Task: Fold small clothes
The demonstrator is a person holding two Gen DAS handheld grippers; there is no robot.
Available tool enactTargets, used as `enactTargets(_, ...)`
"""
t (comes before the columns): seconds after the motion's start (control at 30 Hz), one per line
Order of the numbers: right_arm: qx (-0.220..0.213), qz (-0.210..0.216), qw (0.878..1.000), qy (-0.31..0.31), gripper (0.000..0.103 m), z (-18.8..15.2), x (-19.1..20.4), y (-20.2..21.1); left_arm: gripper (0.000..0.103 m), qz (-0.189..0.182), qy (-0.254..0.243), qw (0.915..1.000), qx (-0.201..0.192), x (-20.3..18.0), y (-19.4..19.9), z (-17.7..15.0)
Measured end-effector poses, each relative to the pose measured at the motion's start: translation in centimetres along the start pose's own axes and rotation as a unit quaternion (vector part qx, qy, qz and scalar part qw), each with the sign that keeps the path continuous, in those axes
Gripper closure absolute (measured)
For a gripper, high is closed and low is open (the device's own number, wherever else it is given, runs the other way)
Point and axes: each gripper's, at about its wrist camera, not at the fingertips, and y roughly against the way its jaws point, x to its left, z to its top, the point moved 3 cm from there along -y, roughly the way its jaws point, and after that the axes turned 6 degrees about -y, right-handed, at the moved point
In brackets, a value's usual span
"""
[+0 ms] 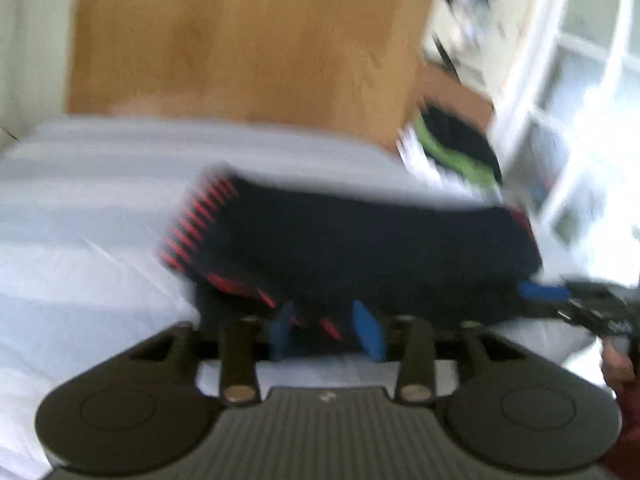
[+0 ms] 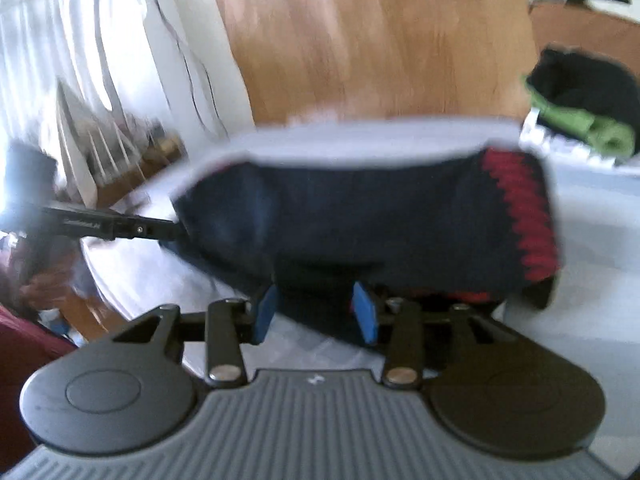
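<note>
The dark red-trimmed garment (image 1: pixel 360 240) is lying folded on the white worktop (image 1: pixel 80 240). Both the left gripper (image 1: pixel 326 330) and the right gripper (image 2: pixel 316 312) are standing with jaws parted around its near edge, not pinching. Better to be backing out low and straight, so the fold is not dragging open.

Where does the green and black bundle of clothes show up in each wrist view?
Left wrist view: green and black bundle sits right of centre, beyond the dark garment.
Right wrist view: bundle lies at the upper right edge.
Shared landmark: the dark garment's red-striped band, at left in the left view, at right in the right view.
</note>
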Motion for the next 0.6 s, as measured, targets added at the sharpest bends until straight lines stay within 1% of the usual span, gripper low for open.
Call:
enactTargets(0.03,-0.024,-0.019,0.999,-0.009,0.057,0.9,-0.7,1.0,0.047,0.021,0.018,0.9994,-0.023,1.5,1.0,1.0)
enactTargets(0.1,-0.073,-0.064,0.995,-0.039,0.052,2.6,-2.4,2.3,0.039,0.047,0.056,0.9966,-0.039,4.2,1.7,2.4)
enactTargets(0.13,-0.092,-0.088,0.990,-0.056,0.042,3.2,-3.3,2.5,0.036,0.054,0.073,0.9951,-0.038,5.4,1.3,3.1)
enactTargets(0.17,-0.105,-0.108,0.986,-0.073,0.031,3.7,-4.2,2.3,0.030,0.062,0.084,0.9940,-0.031,6.3,0.5,3.6)
enactTargets(0.2,-0.110,-0.113,0.984,-0.080,0.025,3.9,-4.6,1.9,0.027,0.072,0.096,0.9927,-0.016,7.1,-0.7,4.0)
enactTargets(0.23,-0.108,-0.114,0.984,-0.086,0.024,4.1,-5.1,1.1,0.027,0.072,0.106,0.9918,0.001,7.6,-2.0,4.2)
enactTargets(0.27,-0.099,-0.119,0.983,-0.094,0.024,4.3,-5.7,-0.1,0.027,0.063,0.112,0.9916,0.012,7.9,-3.1,4.2)
enactTargets(0.3,-0.090,-0.122,0.983,-0.106,0.024,4.2,-6.1,-0.9,0.030,0.054,0.119,0.9912,0.023,7.9,-4.4,4.2)
enactTargets(0.33,-0.078,-0.121,0.982,-0.124,0.024,4.2,-6.7,-2.1,0.042,0.050,0.122,0.9907,0.035,7.8,-5.5,4.2)
enactTargets(0.37,-0.066,-0.115,0.981,-0.142,0.033,4.1,-7.1,-2.8,0.056,0.052,0.117,0.9909,0.042,7.5,-6.4,4.1)
enactTargets(0.4,-0.059,-0.117,0.978,-0.162,0.072,3.6,-7.4,-3.2,0.082,0.057,0.109,0.9913,0.047,7.1,-7.0,4.1)
enactTargets(0.43,-0.052,-0.127,0.974,-0.182,0.081,3.3,-7.8,-3.6,0.087,0.071,0.102,0.9912,0.044,6.8,-7.2,3.9)
enactTargets(0.47,-0.055,-0.135,0.970,-0.195,0.082,2.9,-8.0,-3.4,0.090,0.082,0.096,0.9913,0.034,6.6,-6.9,3.8)
enactTargets(0.53,-0.056,-0.159,0.962,-0.213,0.084,1.6,-8.7,-3.2,0.089,0.096,0.082,0.9915,0.031,6.2,-6.8,3.3)
enactTargets(0.6,-0.064,-0.141,0.958,-0.243,0.082,0.7,-9.6,-2.8,0.088,0.100,0.074,0.9918,0.028,6.2,-6.9,2.9)
